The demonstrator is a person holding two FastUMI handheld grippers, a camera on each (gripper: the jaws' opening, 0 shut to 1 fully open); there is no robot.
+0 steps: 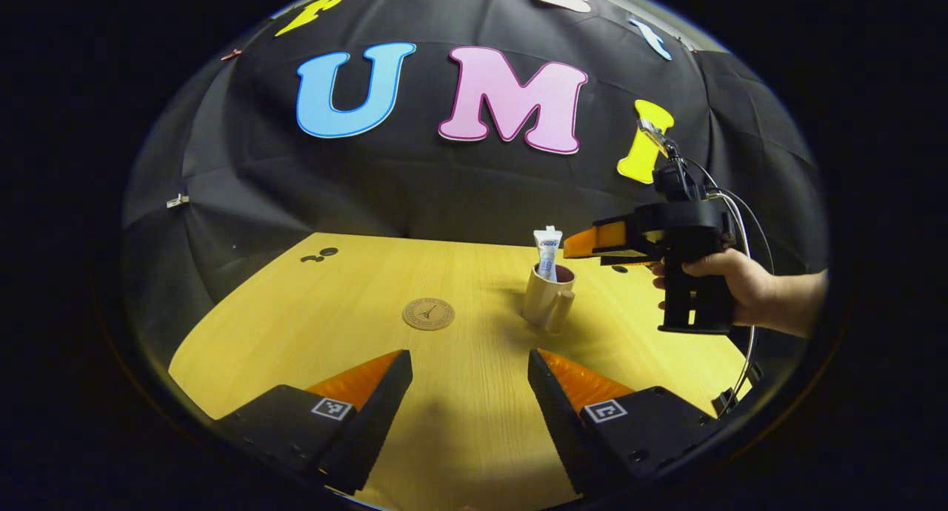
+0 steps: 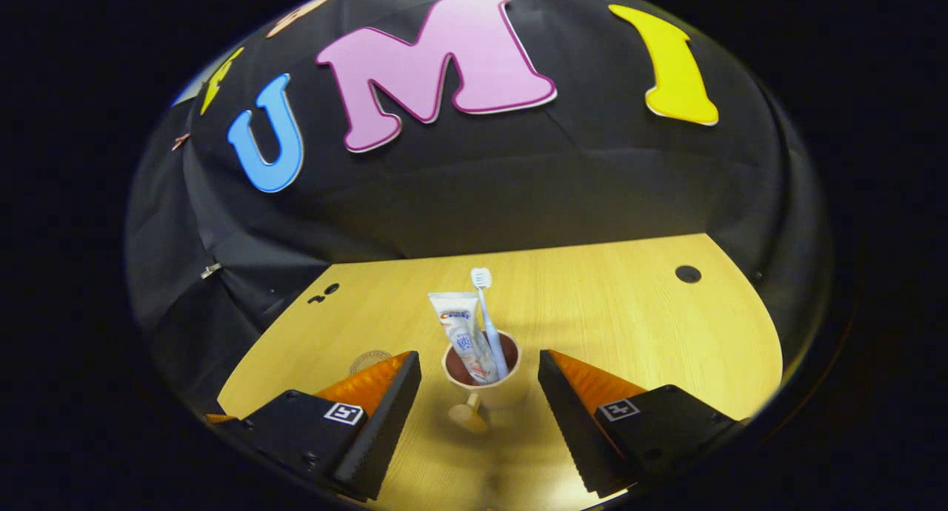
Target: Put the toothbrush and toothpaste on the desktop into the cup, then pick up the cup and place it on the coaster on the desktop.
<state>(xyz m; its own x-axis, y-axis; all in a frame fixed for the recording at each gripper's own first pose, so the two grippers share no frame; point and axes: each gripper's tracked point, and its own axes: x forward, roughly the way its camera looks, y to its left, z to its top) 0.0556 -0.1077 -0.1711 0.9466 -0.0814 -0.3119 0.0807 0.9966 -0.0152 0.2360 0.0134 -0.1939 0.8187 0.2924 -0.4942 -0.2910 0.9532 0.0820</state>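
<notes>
glossy beige ceramic cup (image 2: 481, 389) with toothpaste tube (image 2: 461, 333) and slim toothbrush (image 2: 489, 322) upright inside, mid wood-grain desktop (image 1: 459, 422), round cork coaster (image 1: 428, 313) apart, left gripper (image 1: 469, 378) wide open, empty, right gripper (image 2: 480, 381) open, fingers flanking cup

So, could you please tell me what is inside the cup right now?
The cup holds the toothpaste and toothbrush, both standing upright. Their lower ends are hidden by the cup's wall.
</notes>
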